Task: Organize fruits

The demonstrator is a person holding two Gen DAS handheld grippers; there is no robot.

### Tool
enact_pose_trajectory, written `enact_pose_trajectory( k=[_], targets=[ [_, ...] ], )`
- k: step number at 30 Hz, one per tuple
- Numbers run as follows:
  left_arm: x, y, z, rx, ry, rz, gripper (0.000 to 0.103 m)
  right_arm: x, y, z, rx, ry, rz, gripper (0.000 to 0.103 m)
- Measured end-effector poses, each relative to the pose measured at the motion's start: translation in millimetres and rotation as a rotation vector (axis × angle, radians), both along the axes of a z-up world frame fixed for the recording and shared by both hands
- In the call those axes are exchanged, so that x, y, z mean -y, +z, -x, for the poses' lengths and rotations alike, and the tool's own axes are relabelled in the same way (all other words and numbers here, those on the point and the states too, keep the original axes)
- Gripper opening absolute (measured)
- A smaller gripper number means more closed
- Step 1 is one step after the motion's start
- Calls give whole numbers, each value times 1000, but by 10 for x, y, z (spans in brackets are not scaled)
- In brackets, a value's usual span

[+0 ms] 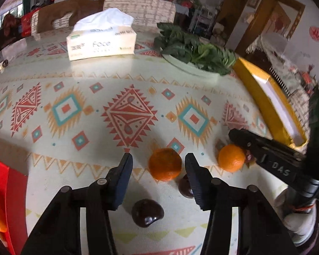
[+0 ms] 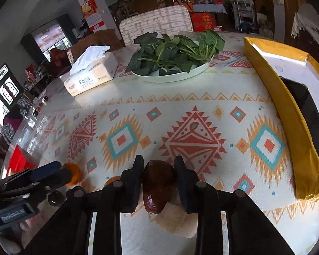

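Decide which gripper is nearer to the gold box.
Right. The right gripper, closed on a dark date, sits just beside the gold box. The left gripper is farther off, around an orange.

Home dining room: patterned tablecloth [image 2: 180, 97], tissue box [image 1: 101, 42], cushioned chair [image 2: 157, 23].
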State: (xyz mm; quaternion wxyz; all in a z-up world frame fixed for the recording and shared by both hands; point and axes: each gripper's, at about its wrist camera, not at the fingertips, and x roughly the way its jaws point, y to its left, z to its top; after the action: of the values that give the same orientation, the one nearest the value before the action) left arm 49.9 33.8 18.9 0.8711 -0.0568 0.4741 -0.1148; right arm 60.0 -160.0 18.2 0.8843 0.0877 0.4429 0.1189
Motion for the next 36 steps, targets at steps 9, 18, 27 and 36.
enact_pose_trajectory(
  k=[9, 18, 27, 36],
  targets=[
    [64, 45, 83, 63, 5, -58, 30, 47, 38, 78, 26, -23, -40, 32],
    [-354, 484, 502, 160, 167, 75, 30, 154, 167, 213, 71, -13, -152, 32],
    [-774, 739, 1161, 223, 183, 188, 30, -53, 279, 375, 125, 33, -128, 32],
    [-1383, 972, 1696, 260, 145, 147, 31, -223, 522, 760, 165, 28, -145, 32]
  ],
)
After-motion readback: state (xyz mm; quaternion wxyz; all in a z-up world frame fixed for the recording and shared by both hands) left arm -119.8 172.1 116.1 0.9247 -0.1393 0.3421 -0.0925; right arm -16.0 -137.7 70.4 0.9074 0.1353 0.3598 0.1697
